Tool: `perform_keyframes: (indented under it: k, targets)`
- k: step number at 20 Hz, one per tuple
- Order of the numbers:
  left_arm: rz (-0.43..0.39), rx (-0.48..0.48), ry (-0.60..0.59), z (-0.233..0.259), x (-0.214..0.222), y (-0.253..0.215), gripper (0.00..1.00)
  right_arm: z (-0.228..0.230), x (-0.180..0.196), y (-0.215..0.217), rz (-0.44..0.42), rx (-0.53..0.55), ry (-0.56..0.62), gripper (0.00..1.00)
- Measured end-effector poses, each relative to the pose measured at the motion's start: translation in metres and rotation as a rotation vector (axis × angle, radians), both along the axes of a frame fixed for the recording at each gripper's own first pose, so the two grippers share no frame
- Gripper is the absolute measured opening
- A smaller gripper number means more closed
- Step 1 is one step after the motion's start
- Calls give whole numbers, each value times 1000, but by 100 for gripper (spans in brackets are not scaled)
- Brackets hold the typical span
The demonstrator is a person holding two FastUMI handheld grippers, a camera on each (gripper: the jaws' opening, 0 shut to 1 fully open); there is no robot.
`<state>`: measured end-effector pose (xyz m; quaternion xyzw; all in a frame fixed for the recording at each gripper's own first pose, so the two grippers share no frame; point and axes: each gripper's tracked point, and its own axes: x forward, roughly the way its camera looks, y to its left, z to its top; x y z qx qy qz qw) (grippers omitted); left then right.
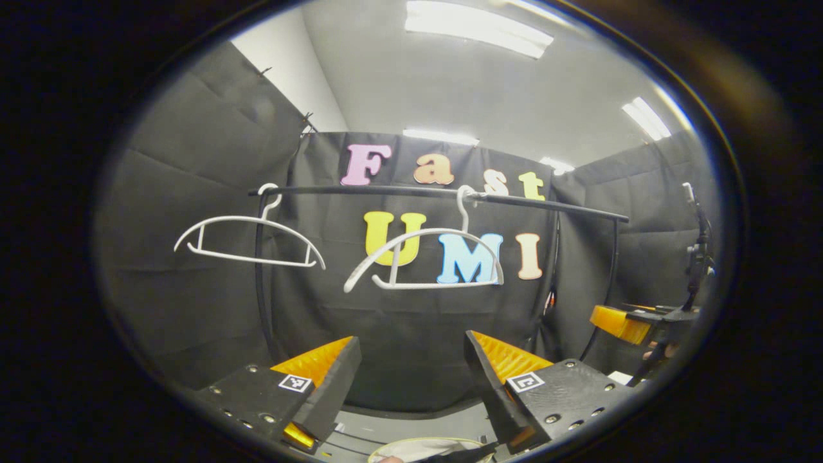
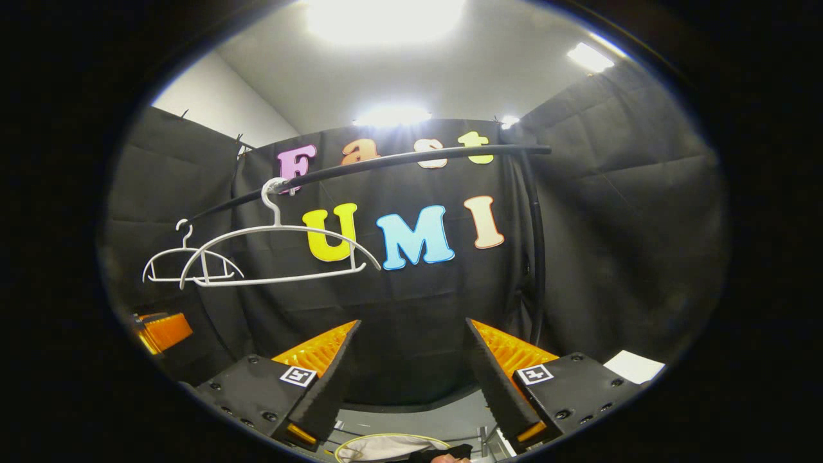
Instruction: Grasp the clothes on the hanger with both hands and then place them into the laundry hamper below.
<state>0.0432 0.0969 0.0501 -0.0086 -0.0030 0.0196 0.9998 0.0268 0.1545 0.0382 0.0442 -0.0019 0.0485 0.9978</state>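
Two bare white hangers hang from the black rail (image 1: 437,191) in the left gripper view: the left hanger (image 1: 249,240) near the rail's upright, the right hanger (image 1: 427,260) near the middle, neither carrying any garment. The left gripper (image 1: 411,379) has its fingers spread wide apart with nothing between them. Under them, at the bottom edge, shows the pale rim of the laundry hamper (image 1: 424,444), with a dark piece of cloth (image 1: 460,454) lying at its mouth, which I take to be the clothes already down there. At the right edge the other gripper (image 1: 633,321) is held off to the side. In the right gripper view the same two hangers appear, the near one (image 2: 280,254) overlapping the far one (image 2: 186,263), both empty on the rail (image 2: 411,157). The right gripper (image 2: 411,379) is likewise released, its fingers apart and empty, above the hamper rim (image 2: 386,440) and the dark cloth (image 2: 443,453). Judging from this, the drop is done or nearly so; to finish well, both grippers should lift straight away with fingers kept open, so no fold catches and drags the cloth back over the rim. Count: two hangers, one rail, one hamper, two grippers.
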Motion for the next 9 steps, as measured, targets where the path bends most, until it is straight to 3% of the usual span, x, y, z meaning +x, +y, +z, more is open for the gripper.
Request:
perform_keyframes:
  k: [3,9]
  targets:
    - [35,4,12,-17,-3,12,92,-1,1,1,-8,16,6,98]
    - [30,31,5,-23,-3,26,92,1,4,-3,-9,-71,6,98]
